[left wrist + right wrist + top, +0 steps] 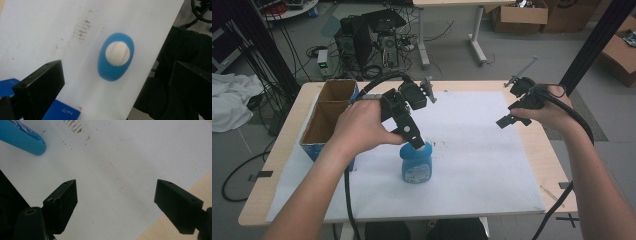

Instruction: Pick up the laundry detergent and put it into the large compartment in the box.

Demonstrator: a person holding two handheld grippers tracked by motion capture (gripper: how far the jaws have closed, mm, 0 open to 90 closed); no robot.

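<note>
A white sheet (472,150) covers most of the wooden surface (557,165) and carries some brown stains near its middle. A blue bottle (416,162) with a white cap (117,53) stands upright on this sheet. At the left edge of the surface is an open cardboard box (328,116) with blue sides. On the floor behind are computer towers (369,40), many cables and more cardboard boxes (519,15).
</note>
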